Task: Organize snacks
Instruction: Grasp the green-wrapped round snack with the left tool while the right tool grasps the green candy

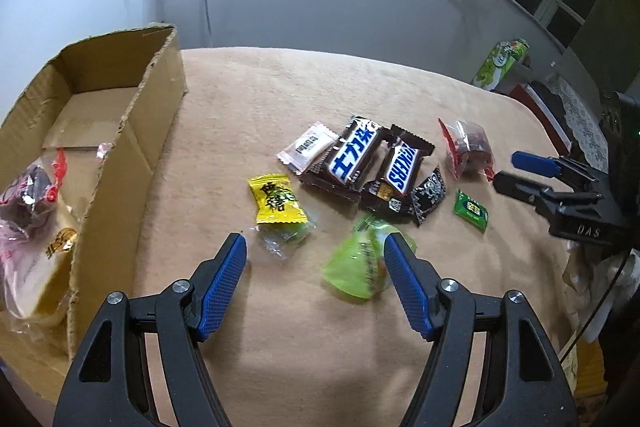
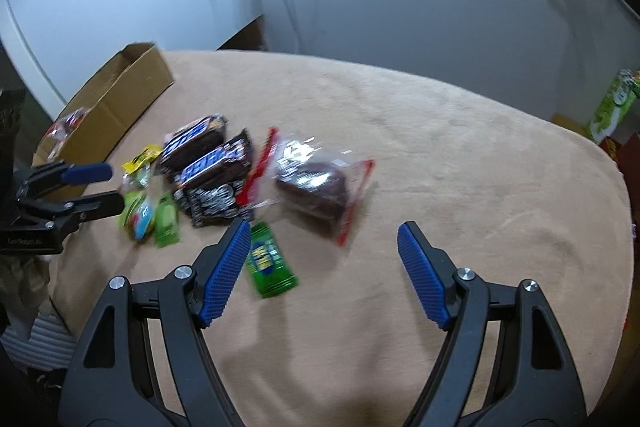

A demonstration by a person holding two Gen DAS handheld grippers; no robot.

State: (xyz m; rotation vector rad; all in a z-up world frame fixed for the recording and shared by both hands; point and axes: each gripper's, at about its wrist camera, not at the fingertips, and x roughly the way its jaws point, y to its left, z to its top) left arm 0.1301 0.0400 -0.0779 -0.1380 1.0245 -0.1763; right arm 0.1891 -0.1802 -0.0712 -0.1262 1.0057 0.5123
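Tan cloth worktop (image 1: pixel 280 99): cardboard box (image 1: pixel 132 147) at your left edge, snacks piled mid-worktop. Your left gripper (image 1: pixel 316 247), jaws apart and empty, hangs nearest the green packet (image 1: pixel 356 267), just beside its right pad. Right gripper (image 2: pixel 322 241) is apart too, with the red-edged bag (image 2: pixel 316 183) ahead.

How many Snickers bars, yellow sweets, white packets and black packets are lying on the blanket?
Snickers bars: 2
Yellow sweet: 1
White packet: 1
Black packet: 1
Total: 5
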